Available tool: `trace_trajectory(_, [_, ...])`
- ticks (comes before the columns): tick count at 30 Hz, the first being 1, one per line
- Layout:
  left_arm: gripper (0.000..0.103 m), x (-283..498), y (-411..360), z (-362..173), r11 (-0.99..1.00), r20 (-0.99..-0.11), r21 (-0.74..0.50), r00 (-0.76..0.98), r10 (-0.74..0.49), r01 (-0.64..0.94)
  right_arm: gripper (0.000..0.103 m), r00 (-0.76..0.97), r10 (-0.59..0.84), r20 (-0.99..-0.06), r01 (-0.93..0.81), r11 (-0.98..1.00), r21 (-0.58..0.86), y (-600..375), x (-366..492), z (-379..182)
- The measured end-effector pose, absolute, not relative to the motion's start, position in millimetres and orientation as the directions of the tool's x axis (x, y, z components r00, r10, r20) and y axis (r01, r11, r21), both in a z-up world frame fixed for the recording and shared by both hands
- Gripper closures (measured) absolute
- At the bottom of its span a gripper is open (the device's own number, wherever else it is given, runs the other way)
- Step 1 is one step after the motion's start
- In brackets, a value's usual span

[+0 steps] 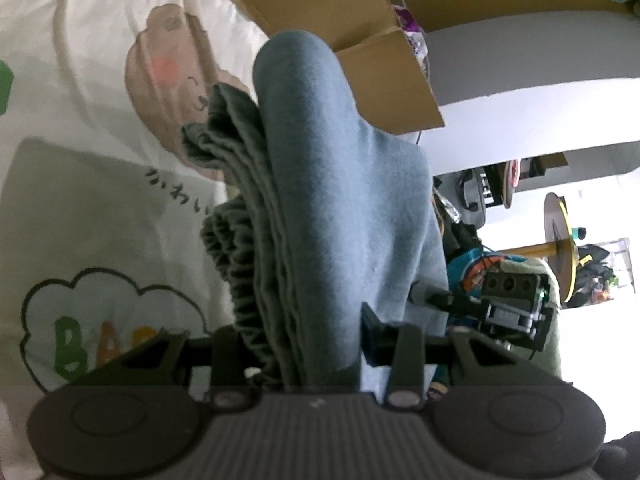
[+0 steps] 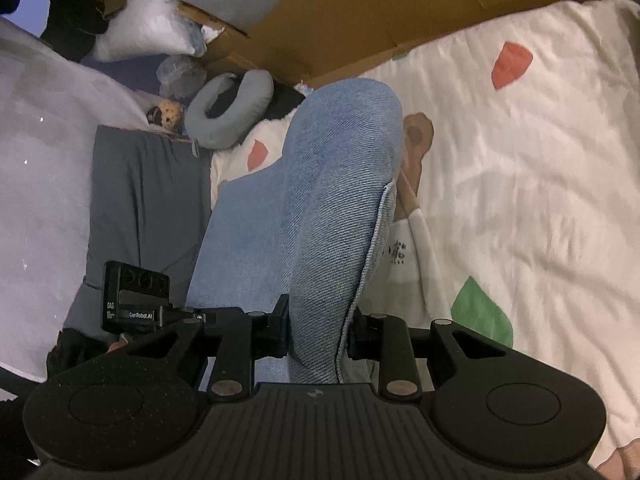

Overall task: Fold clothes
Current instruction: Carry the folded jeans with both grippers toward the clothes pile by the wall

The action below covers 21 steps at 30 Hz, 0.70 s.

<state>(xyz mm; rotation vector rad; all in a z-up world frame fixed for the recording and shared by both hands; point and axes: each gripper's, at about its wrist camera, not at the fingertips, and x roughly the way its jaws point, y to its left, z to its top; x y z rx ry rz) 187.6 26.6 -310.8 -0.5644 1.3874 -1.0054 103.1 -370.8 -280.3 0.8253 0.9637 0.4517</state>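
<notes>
**Both claws clamp the blue garment above the bed**

Left wrist view: the left claw [image 1: 308,344] pinches the blue garment [image 1: 340,184] with its gathered waistband, raised over the printed bedsheet [image 1: 80,92].

Right wrist view: the right claw [image 2: 316,328] grips the garment's denim-blue fold [image 2: 336,200], cardboard box [image 2: 360,20] far behind.

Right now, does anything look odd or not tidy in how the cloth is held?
Yes. In the left tongs, the blue garment is gripped together with bunched grey-green fabric, ruffled and uneven. In the right tongs the blue cloth hangs smooth.
</notes>
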Motion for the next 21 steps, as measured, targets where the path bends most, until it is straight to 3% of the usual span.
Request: trace_trajectory(21, [0.061,201,-74,-192,0.461,-0.532,-0.815,-0.139,-0.835,0.351,0.075,0.621,0.56,-0.548,0.032,0.681,0.732,-455,93,-152])
